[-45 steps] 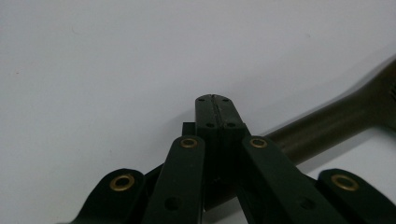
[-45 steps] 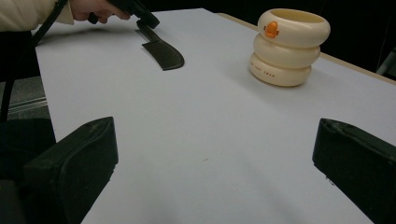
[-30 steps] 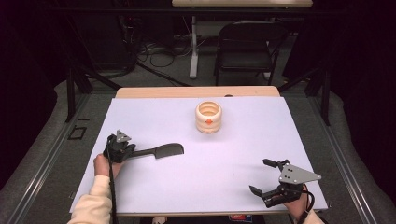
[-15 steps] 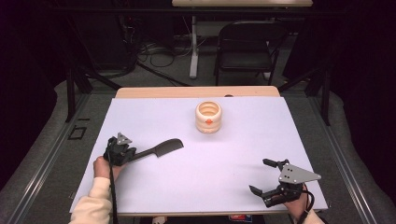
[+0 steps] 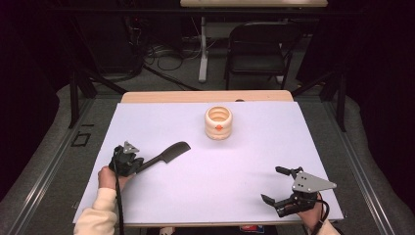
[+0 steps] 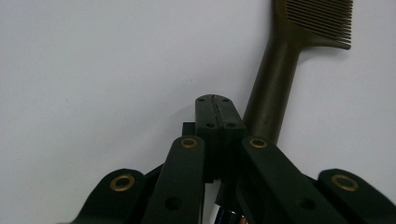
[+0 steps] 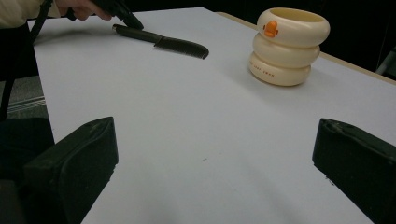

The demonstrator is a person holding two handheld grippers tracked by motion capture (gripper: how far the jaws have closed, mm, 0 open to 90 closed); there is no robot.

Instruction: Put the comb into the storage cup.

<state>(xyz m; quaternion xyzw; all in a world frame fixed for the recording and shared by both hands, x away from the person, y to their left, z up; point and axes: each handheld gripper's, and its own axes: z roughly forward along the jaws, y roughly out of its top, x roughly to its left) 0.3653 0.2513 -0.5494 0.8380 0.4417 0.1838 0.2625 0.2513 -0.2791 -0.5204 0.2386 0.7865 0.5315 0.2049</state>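
Comb flat, toothed end up-right toward the cup.

Comb teeth cut off by top edge in left gripper view; handle end hidden behind left tool. Small print on cup too small to read.

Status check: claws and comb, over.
Left claw shut, empty. Comb flat on table, handle beside it, not gripped. Right claw open, empty. Way to cream ringed cup clear.
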